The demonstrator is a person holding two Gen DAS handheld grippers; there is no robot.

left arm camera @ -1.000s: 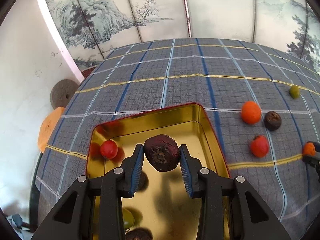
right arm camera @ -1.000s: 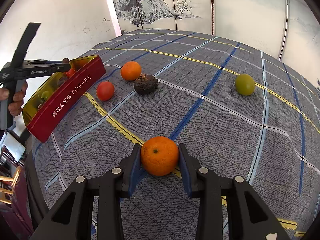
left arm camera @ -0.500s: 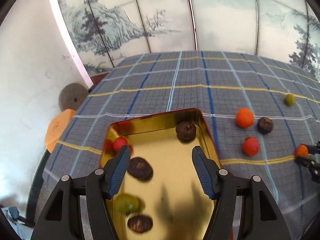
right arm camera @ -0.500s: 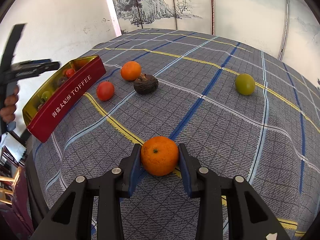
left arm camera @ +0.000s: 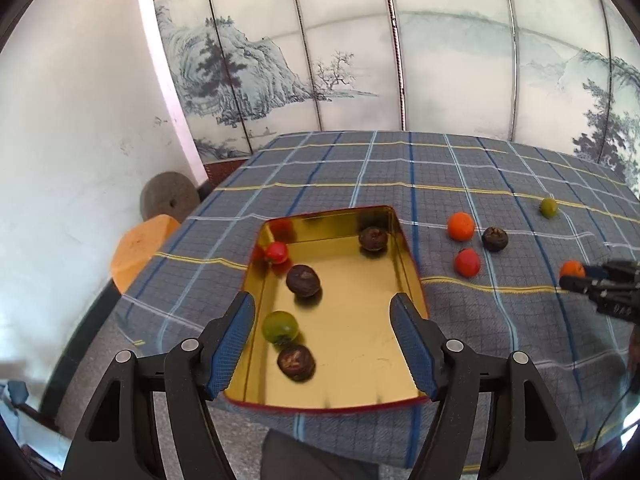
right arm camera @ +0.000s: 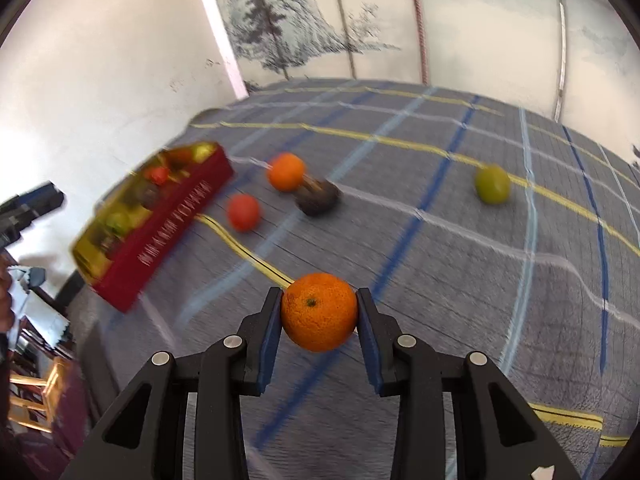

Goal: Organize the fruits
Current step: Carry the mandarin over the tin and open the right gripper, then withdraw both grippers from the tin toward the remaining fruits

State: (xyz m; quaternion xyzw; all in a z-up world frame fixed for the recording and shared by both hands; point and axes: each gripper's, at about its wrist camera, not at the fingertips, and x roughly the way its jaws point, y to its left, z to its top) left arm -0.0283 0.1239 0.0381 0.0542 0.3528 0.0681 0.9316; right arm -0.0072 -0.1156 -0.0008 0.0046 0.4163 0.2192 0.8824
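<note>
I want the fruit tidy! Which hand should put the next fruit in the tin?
Probably the right. The right gripper is already shut on an orange, ready to carry to the red tin. The left gripper has just been opening and holds nothing above the tin.

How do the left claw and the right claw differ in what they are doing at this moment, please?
The left claw stands open with nothing between its pads, its jaws having just been opening above the gold tin; the right claw is shut on an orange. The left claw hangs over the tin, the right claw over the plaid tablecloth. Both have black arms and blue pads.
</note>
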